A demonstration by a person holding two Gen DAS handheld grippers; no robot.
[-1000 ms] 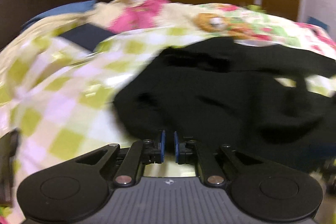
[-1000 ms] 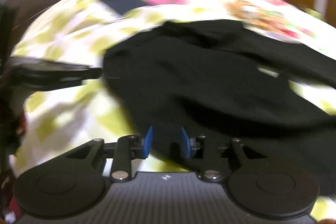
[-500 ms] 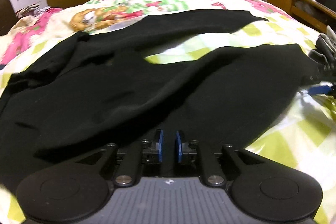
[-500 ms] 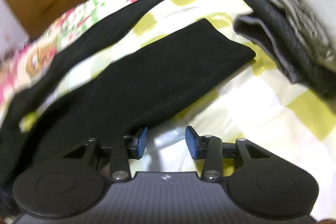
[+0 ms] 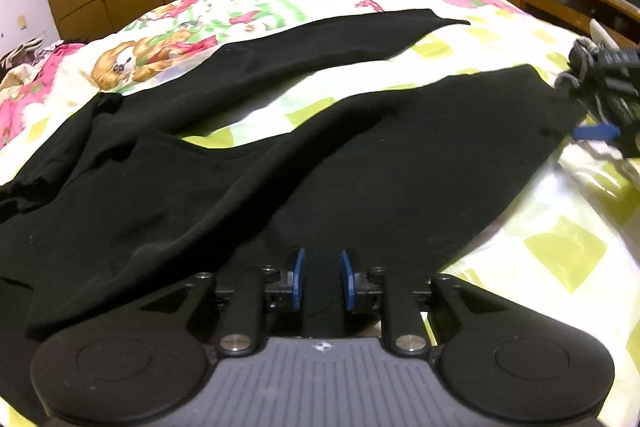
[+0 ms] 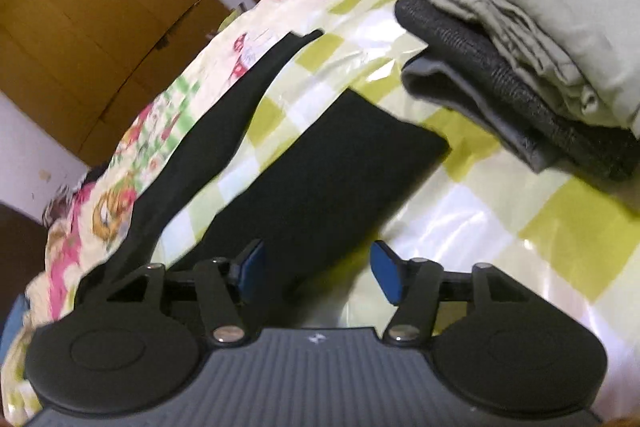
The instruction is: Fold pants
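Pants (image 5: pixel 360 163): black, spread flat on bed (image 5: pixel 560 255), legs splayed in a V. Step: pre-fold, lining up on near leg.
L tool (image 5: pixel 322 281): jaws opening, cloth between, no pinch.
R tool (image 6: pixel 316 273): jaws opening, empty, leg edge below.
Next: pinch near-leg edge w/ both, carry onto far leg.

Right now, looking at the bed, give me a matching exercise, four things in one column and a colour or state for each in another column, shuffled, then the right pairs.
Things:
1. black pants
2. folded clothes
3. right gripper
4. bedspread

Descriptions:
A. stacked in a grey and pale green pile
B. jaws opening, hem edge of the near leg between them
C. spread flat with both legs apart
D. yellow-green and white checks with pink floral print

Pairs: 1-C, 2-A, 3-B, 4-D
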